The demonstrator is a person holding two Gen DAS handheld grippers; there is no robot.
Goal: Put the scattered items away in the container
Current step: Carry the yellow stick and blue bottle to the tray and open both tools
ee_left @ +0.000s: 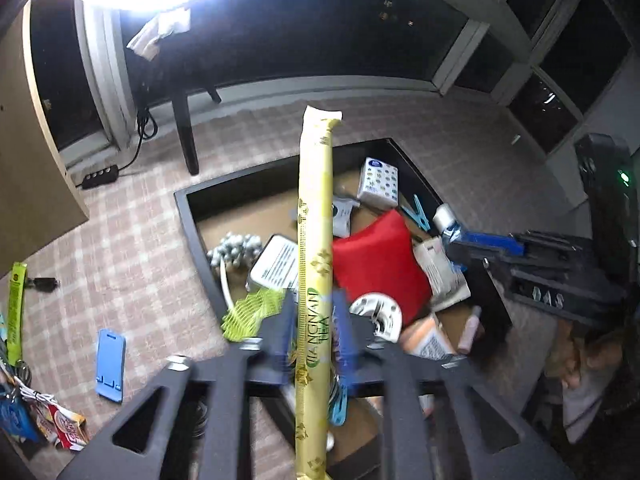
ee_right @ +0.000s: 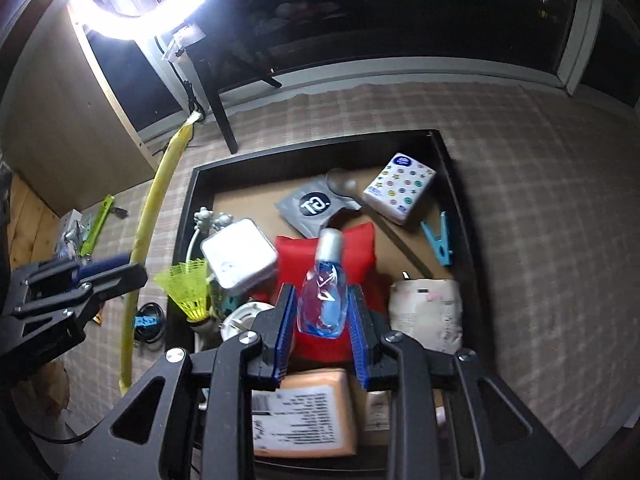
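My left gripper (ee_left: 314, 320) is shut on a long yellow tea sachet (ee_left: 316, 240) and holds it upright over the near left edge of the black container (ee_left: 188, 216). The sachet also shows in the right wrist view (ee_right: 154, 200), held by the left gripper (ee_right: 120, 270). My right gripper (ee_right: 322, 312) is shut on a small clear blue bottle with a silver cap (ee_right: 324, 292), above the red pouch (ee_right: 320, 248) in the container (ee_right: 188, 208). In the left wrist view the right gripper (ee_left: 472, 240) reaches in from the right with the bottle (ee_left: 446, 218).
The container holds a tissue pack (ee_right: 400, 188), grey pouch (ee_right: 312, 204), blue clothespin (ee_right: 438, 240), white box (ee_right: 238, 260), yellow shuttlecock (ee_right: 188, 284) and peach packet (ee_right: 304, 412). On the checked cloth left lie a blue phone stand (ee_left: 110, 364), green sachet (ee_left: 16, 304) and snack packets (ee_left: 60, 428).
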